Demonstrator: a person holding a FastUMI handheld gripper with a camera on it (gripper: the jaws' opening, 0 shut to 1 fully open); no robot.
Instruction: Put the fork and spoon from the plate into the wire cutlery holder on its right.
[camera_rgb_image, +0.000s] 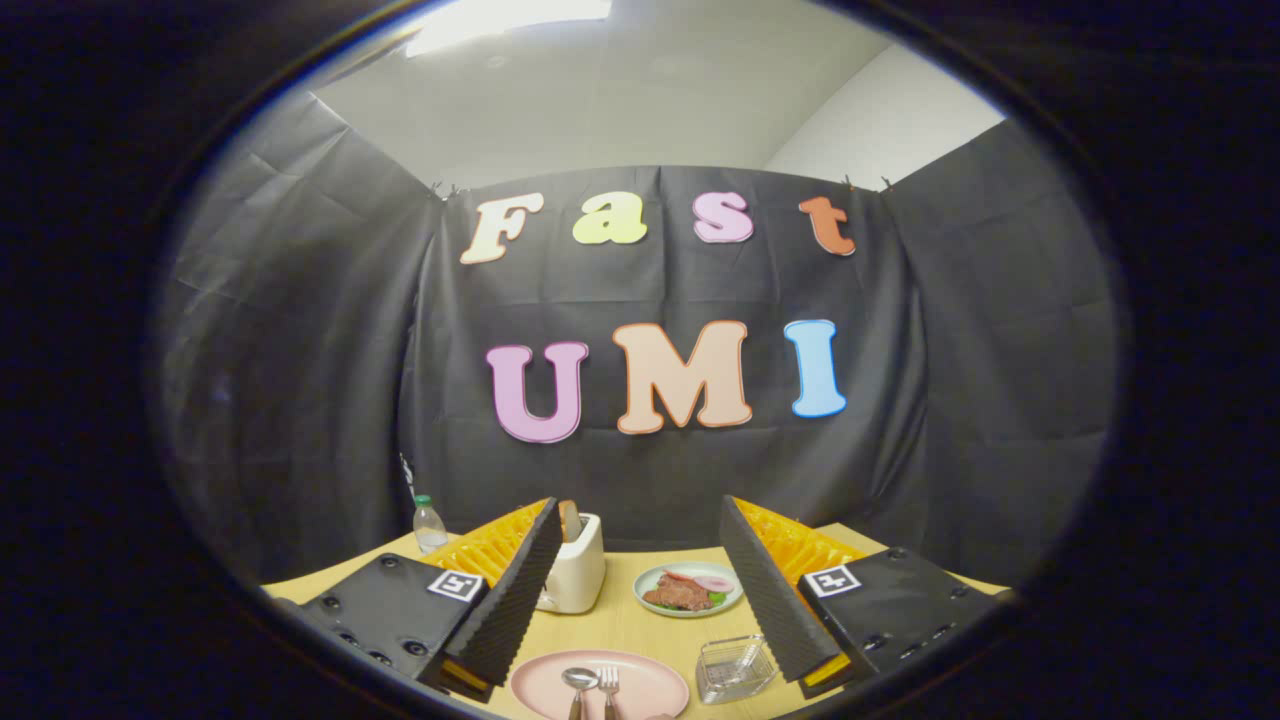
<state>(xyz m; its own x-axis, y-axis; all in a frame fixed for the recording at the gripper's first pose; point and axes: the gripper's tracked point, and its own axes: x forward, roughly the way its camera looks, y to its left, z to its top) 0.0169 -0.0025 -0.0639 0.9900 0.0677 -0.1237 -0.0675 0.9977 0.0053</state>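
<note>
A pink plate (640, 680) lies on the wooden table, low between my two fingers. On it rest a metal spoon (579, 683) and, just to its right, a metal fork (609, 686), heads pointing away from me. A small wire cutlery holder (735, 668) stands to the right of the plate, close beside my right finger, and looks empty. My gripper (640, 560) hovers above the table with its fingers wide apart and nothing between them. The left finger (515, 600) and right finger (770, 590) frame the plate.
A white toaster (577, 578) with a slice of bread in it stands behind the left finger. A pale green plate of food (688, 589) sits further back. A small clear bottle (429, 525) stands at the far left table edge.
</note>
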